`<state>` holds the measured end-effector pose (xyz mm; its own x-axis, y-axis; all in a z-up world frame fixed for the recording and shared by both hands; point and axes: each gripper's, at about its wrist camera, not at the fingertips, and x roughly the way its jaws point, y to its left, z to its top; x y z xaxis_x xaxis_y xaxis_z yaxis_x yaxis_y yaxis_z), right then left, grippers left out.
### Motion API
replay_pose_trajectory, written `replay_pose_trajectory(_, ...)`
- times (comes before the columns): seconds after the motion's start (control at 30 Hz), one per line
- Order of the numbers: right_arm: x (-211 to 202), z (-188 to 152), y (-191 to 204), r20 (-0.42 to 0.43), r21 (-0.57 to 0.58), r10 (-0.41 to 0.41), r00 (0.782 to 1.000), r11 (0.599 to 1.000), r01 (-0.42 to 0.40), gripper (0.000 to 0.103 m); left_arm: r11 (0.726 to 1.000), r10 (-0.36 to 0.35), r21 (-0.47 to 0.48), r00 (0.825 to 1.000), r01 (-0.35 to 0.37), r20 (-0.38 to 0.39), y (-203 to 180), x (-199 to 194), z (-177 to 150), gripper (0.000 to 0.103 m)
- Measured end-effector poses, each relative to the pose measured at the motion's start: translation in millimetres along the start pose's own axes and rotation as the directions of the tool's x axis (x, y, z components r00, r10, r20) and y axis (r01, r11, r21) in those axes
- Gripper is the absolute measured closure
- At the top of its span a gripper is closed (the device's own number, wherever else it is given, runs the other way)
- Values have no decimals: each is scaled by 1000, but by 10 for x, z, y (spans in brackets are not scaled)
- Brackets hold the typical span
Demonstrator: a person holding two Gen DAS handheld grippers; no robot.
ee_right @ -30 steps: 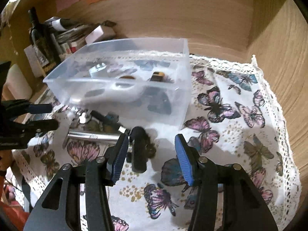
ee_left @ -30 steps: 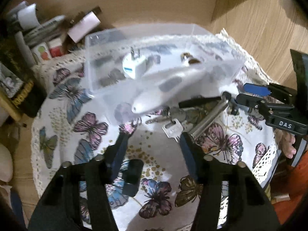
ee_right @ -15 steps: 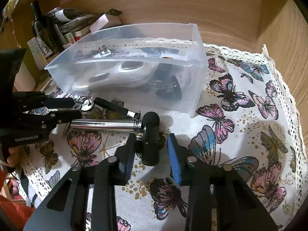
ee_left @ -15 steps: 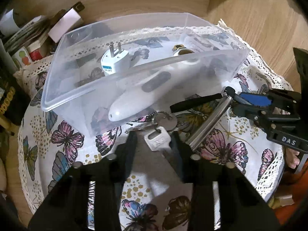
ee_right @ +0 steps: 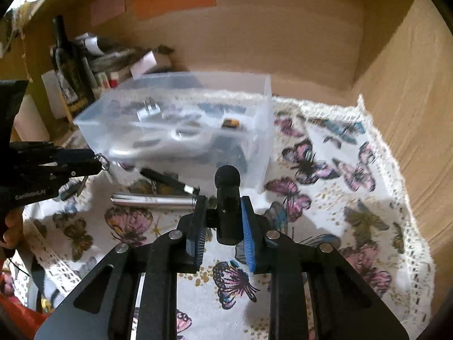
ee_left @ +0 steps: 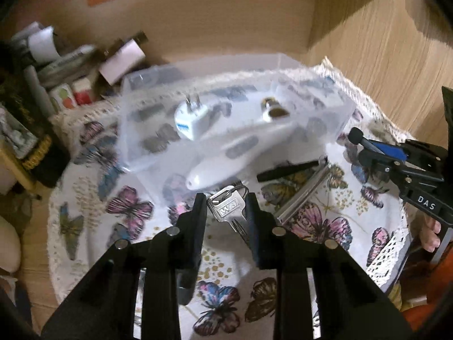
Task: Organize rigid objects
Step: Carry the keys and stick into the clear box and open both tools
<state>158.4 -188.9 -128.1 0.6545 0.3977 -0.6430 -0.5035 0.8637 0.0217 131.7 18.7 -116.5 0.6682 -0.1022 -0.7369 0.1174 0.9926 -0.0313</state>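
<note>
Silver flat key [ee_left: 228,208] stamped "WJ" — clamped in left gripper [ee_left: 225,212]; matte black round-headed cylinder [ee_right: 227,198] clamped in right gripper [ee_right: 220,221], near clear plastic bin [ee_right: 263,130].

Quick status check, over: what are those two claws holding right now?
Left gripper shut on keys. Right gripper shut on black handle. Clear bin just ahead. Metal tube on cloth, not blocking.
</note>
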Motion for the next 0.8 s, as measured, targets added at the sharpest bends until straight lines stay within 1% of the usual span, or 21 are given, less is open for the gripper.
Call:
replay_pose_trajectory(0.17,-202,118,49,76,-5,-4,997,1000,5,82,1000,10,-13,997,-9,74,55,-269,83,76)
replay_pose_trajectory(0.27,-283,209,68,117,0,8,993,1000,-8,82,1000,4,-24,993,-1,120,85,-442,168,76)
replay_pose_trajectory(0.4,-350,338,110,173,-8,15,985,1000,-14,82,999,18,-35,981,-11,192,105,-694,294,76)
replay_pose_trajectory(0.5,-381,437,139,203,-14,26,979,1000,-24,82,999,31,-37,969,-22,246,109,-853,414,76)
replay_pose_trajectory(0.63,-406,584,181,241,-25,33,970,999,-28,82,999,39,-43,955,-27,293,166,-985,570,76)
replay_pose_trajectory(0.7,-395,673,192,252,-26,36,967,999,-31,82,999,31,-52,952,-16,304,207,-1008,656,76)
replay_pose_trajectory(0.8,-347,785,184,260,-21,33,965,999,-29,82,998,44,-58,950,-27,310,249,-979,746,76)
